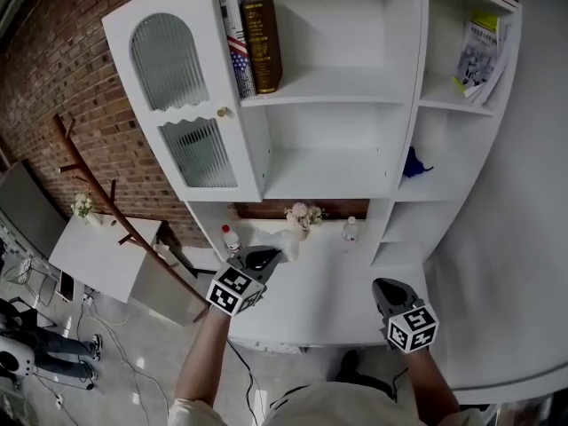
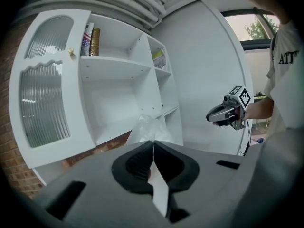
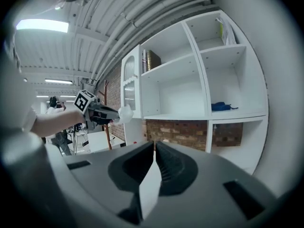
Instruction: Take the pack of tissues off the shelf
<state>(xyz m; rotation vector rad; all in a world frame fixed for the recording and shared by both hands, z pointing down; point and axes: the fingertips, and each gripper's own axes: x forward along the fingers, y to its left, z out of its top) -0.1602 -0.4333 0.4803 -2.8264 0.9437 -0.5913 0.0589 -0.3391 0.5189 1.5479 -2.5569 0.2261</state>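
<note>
Things on and by the white shelf (image 1: 337, 89), counted
Two grippers, the left gripper (image 1: 264, 257) and the right gripper (image 1: 387, 287). Two books (image 1: 254, 43). Two small bottles (image 1: 230, 239). One pack of tissues (image 1: 286, 240). One bunch of flowers (image 1: 303, 212). One blue thing (image 1: 414, 164). One booklet (image 1: 479, 50). One door (image 1: 182, 114) with two glass panes.

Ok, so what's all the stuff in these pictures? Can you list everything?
shelf unit: one, white, against the brick wall
books: two, brown and striped, top shelf
booklets: a few, pale, top right compartment
blue item: one, blue, right middle compartment
bottles: two, clear, on the counter
flowers: one bunch, pale, between the bottles
pack of tissues: one, white, over the counter
coat rack: one, brown, left of the shelves
left gripper: one, black, fingers shut on the pack of tissues
right gripper: one, black, fingers shut, empty
</note>
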